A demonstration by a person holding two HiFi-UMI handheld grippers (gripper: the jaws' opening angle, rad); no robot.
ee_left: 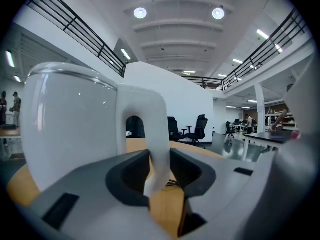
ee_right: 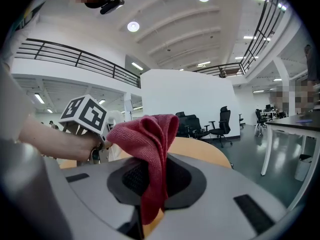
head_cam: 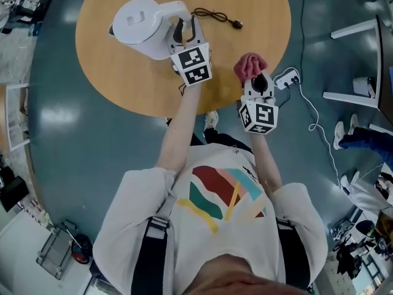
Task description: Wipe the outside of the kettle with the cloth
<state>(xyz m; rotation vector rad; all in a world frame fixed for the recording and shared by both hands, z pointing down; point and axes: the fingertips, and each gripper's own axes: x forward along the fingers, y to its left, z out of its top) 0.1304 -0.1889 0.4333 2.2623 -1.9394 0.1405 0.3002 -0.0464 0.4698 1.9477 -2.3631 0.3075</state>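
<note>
Setup: left tongs (ee_left: 160,170) clamp the handle (ee_left: 148,126), right tongs (ee_right: 150,180) pinch the red cloth (ee_right: 150,140); press it against the side of your kettle (head_cam: 140,28).

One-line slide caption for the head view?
Left gripper grips the white kettle by its handle on a round table; right gripper holds the red cloth.

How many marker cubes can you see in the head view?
2. One marker cube sits on the left tongs clamped on the white kettle's handle; the other on the right tongs holding the red cloth. None seems hidden.
</note>
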